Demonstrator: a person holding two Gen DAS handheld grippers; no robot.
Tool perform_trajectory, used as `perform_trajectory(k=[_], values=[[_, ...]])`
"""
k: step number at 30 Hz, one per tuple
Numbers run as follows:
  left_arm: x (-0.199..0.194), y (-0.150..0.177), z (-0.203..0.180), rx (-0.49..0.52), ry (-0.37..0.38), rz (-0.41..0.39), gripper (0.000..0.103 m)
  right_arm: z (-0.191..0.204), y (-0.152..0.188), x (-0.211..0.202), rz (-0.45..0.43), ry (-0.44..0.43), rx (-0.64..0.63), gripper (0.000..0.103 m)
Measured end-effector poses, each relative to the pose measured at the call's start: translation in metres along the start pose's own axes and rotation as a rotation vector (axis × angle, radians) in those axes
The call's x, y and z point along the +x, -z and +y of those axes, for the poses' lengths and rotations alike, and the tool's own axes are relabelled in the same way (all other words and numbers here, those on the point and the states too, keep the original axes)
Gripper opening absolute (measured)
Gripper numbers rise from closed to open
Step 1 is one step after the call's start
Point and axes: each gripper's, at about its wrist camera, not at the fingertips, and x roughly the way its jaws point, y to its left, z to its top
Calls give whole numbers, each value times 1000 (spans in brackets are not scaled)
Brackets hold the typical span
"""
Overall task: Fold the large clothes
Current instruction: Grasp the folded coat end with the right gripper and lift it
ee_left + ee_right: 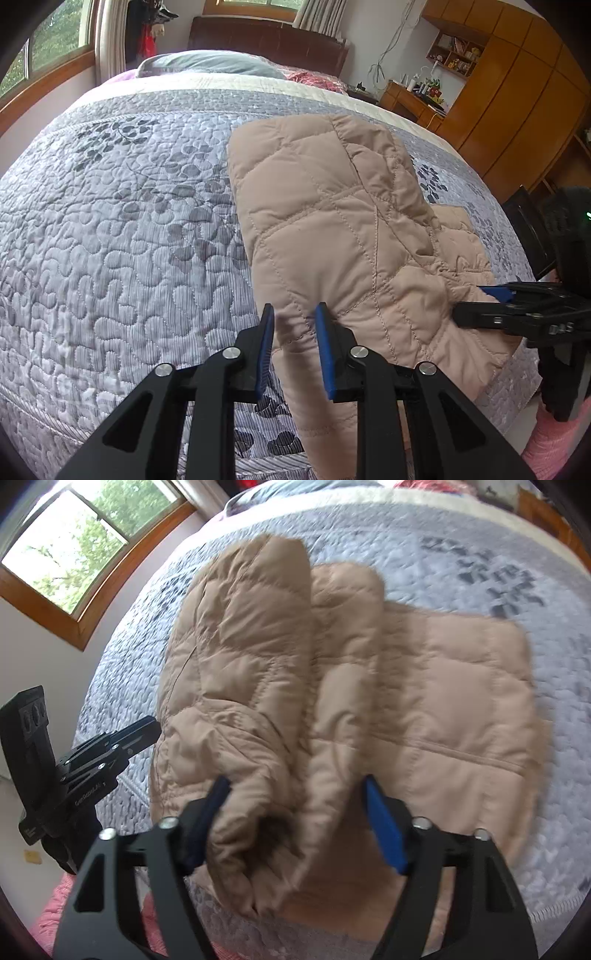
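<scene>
Pinching jacket (332,221) hem: left gripper (295,314); right gripper (295,786) open astride sleeve.

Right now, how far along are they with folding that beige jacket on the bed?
Partway. The quilted beige jacket already lies folded lengthwise on the bedspread. The left gripper pinches its near edge, while the right gripper straddles a bunched fold at the same end. Probably left: doubling it over into a compact bundle.
</scene>
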Motion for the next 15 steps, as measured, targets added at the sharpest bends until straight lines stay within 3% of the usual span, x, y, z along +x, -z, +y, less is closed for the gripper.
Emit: perform_trajectory(k=[6, 15], values=[[-3, 1, -2, 5, -13, -7, 22, 14, -5, 6, 5, -4, -60, 33], [-13, 2, -1, -9, -2, -22, 22, 38, -9, -26, -68, 29, -165, 22]])
